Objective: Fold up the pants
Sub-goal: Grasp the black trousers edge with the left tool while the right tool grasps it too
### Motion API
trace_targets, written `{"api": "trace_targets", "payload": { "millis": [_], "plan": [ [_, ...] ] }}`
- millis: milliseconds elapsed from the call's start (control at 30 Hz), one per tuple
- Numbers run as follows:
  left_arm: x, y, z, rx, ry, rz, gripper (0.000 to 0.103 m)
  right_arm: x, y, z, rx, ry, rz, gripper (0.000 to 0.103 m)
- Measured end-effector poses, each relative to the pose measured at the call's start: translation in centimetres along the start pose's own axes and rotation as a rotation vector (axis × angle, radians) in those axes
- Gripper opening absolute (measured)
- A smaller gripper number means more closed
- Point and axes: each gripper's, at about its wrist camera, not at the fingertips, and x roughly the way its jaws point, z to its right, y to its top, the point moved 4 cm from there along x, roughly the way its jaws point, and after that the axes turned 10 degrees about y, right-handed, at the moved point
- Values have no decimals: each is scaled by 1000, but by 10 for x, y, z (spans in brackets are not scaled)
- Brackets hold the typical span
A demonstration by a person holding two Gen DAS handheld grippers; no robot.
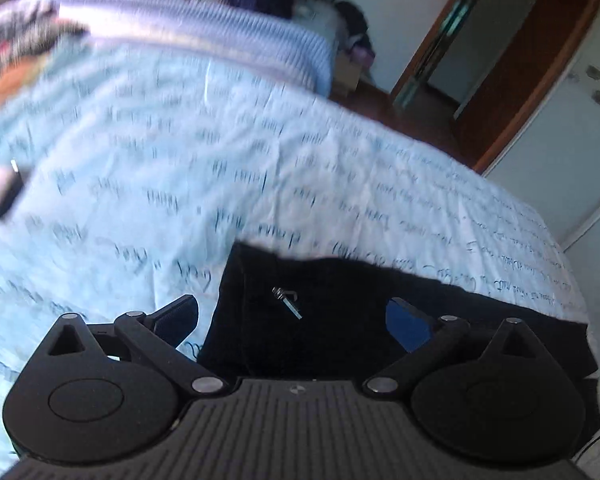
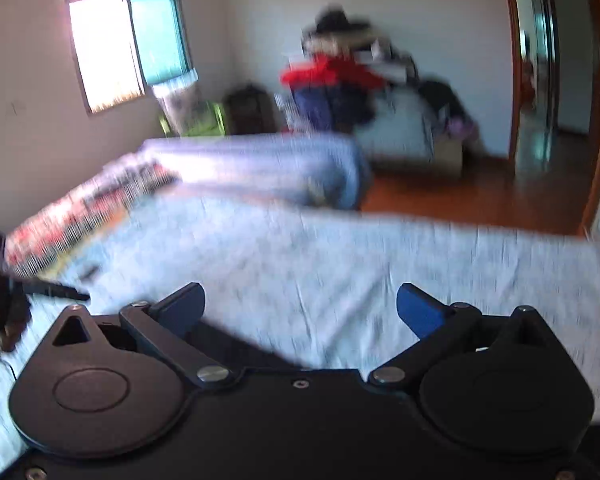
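The black fabric pants (image 1: 340, 320) lie near the pale blue printed bedsheet's (image 1: 180, 160) edge, directly beneath the wide-open, empty left gripper (image 1: 292, 320), while the right gripper (image 2: 300, 308) gapes empty above bare sheet.

A light blue printed sheet (image 1: 260, 152) covers the bed; behind it, a window (image 2: 128, 48), an open doorway (image 2: 548, 64) and piled clothes (image 2: 332, 76).

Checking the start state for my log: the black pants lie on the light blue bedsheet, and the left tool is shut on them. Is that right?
Not quite. The black pants do lie on the light blue bedsheet, but the left tool is open, its fingers spread apart over the fabric and gripping nothing. The left wrist view shows this.
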Motion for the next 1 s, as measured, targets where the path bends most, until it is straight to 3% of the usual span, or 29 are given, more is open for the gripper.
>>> {"api": "trace_targets", "payload": {
  "millis": [200, 367, 467, 500, 567, 600, 733, 800, 900, 1000],
  "plan": [
    [54, 18, -19, -120, -134, -114, 101, 46, -21, 23, 112, 62, -77, 103],
    [85, 22, -19, -113, -133, -170, 101, 70, -24, 26, 146, 100, -97, 103],
    [91, 23, -15, -81, -127, -148, 97, 81, -27, 26, 143, 111, -111, 103],
    [92, 25, -14, -72, -111, -138, 92, 85, -28, 27, 142, 110, -117, 103],
    [92, 29, -15, -40, -28, -116, 49, 95, -29, 31, 148, 103, -131, 103],
    [91, 30, -16, -26, 7, -115, 40, 98, -31, 34, 152, 98, -133, 103],
    [83, 28, -8, 48, -4, -97, 16, 107, -34, 45, 170, 92, -139, 103],
    [73, 28, 1, 92, 6, -47, 7, 112, -35, 49, 173, 88, -147, 103],
    [53, 31, 15, 129, -21, 42, 6, 117, -34, 53, 174, 110, -155, 103],
    [28, 36, 27, 148, -89, 124, 6, 123, -34, 55, 181, 206, -187, 103]
  ]
}}
